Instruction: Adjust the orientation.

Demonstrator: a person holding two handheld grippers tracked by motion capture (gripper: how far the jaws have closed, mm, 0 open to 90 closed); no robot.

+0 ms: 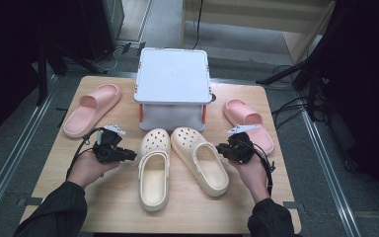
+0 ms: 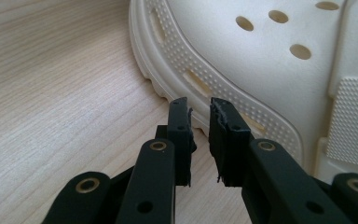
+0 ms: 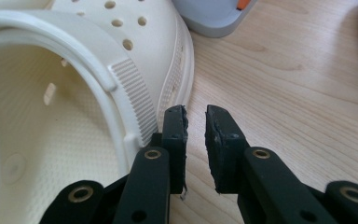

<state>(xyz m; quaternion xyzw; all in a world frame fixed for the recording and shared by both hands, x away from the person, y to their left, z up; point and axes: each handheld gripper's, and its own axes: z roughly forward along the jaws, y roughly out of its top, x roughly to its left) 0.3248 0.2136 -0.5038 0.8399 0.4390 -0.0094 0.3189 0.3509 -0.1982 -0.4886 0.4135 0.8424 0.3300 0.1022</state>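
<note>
Left gripper (image 1: 128,155) fingers (image 2: 179,135) narrow gap, nothing between, just beside left clog (image 1: 154,168) edge on desk (image 1: 113,197). Right gripper (image 1: 222,148) fingers (image 3: 175,135) same, empty, beside right clog (image 1: 200,160) strap side. Contact unclear; clogs cut off in gripper views.

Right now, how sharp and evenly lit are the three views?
High view: table bright, surroundings nearly black, slightly soft overall. Left gripper view: claw sharp, left clog a bit washed out, no harsh glare. Right gripper view: claw and right clog crisp, soft shadow inside the clog.
</note>
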